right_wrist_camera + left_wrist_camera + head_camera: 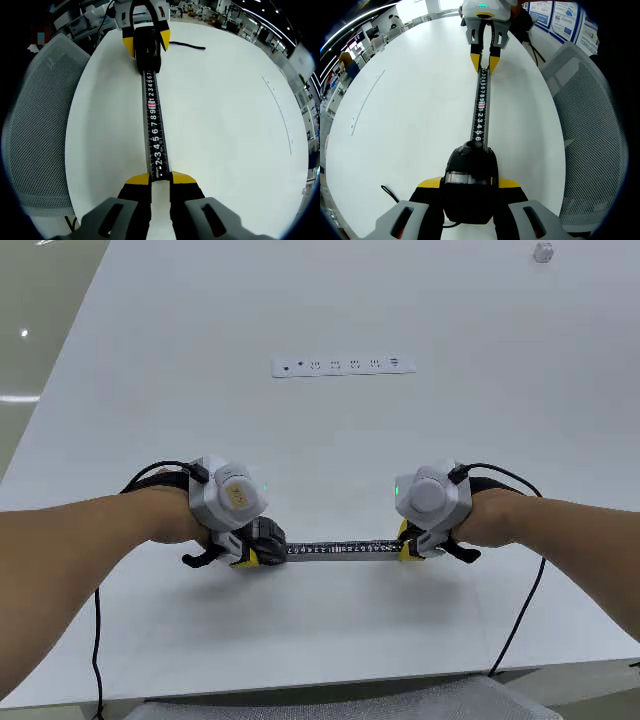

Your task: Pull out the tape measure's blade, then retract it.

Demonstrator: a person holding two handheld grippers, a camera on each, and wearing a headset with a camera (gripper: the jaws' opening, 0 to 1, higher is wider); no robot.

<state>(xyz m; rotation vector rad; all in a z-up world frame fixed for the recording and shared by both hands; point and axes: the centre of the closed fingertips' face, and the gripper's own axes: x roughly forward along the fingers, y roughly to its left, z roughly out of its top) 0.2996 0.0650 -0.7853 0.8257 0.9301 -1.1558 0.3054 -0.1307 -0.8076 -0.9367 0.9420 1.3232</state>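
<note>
**Head view:** the left gripper (240,552) is closed on the black case (264,541) of the tape measure, low over the white table (330,440) near its front edge; the blade (340,549) runs level from the case to the right gripper (412,550), whose yellow-tipped jaws pinch its free end; a white power strip (343,365) lies flat well beyond both grippers; a black cable (525,610) hangs from the right gripper past the table's edge.

**Left gripper view:** its own jaws rise on either side of the case and clamp its flanks, the yellow pads touching it; the blade extends straight ahead, numerals facing up, to the right gripper at the far end, whose jaws stand narrow around the blade's tip; a grey mesh chair (585,125) stands beside the table.

**Right gripper view:** its own jaws are drawn close, with the blade's end between the yellow tips; the scale runs from the tips to the case, which the left gripper grips at the top; whether the blade touches the table cannot be told.
</note>
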